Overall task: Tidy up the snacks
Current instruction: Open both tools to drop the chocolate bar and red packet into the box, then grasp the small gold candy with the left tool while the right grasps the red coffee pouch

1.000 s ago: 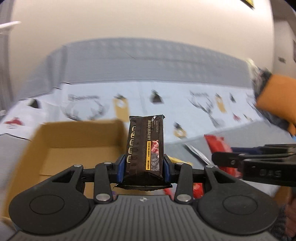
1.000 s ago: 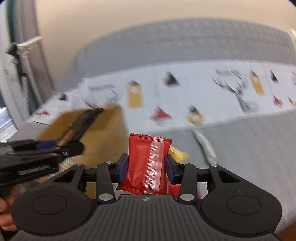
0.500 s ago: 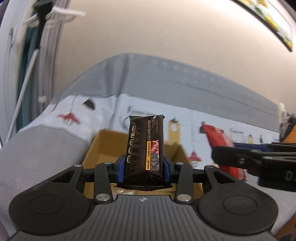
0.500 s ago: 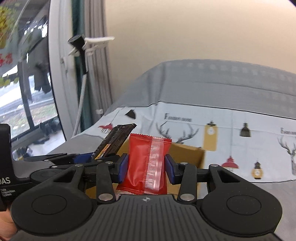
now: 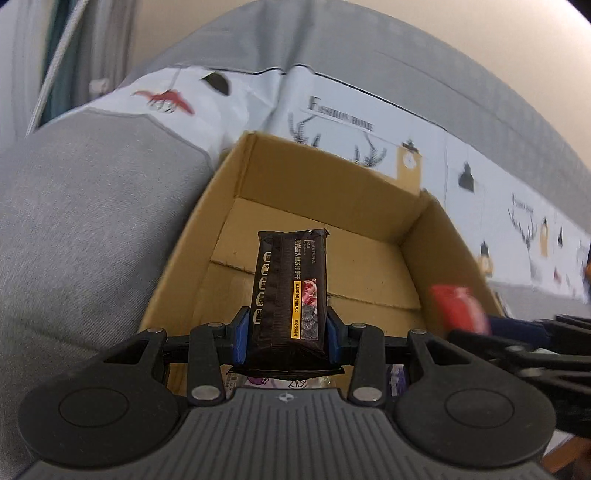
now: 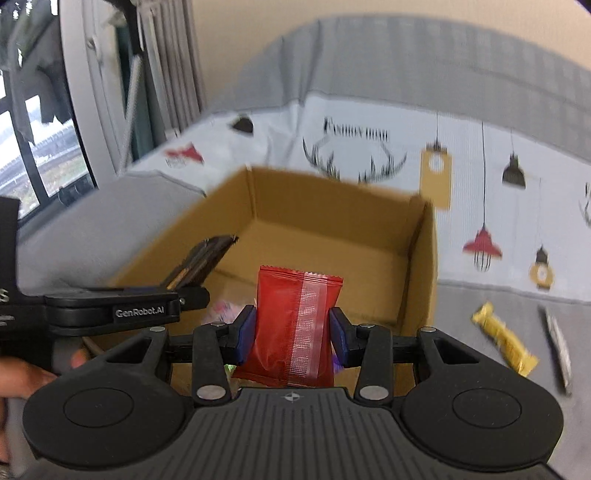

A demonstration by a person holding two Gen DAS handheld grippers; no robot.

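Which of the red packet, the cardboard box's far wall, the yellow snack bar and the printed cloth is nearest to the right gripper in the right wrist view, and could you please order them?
Order from the right gripper:
1. Red packet, clamped between its fingers.
2. Yellow snack bar, right, on the grey cushion.
3. Cardboard box's far wall, straight ahead.
4. Printed cloth, behind the box.

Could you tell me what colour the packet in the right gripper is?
Red packet, with a paler strip; clearest in the right wrist view.

Grey sofa (image 5: 85,229), beige wall (image 6: 258,33), window (image 6: 33,147) at left.
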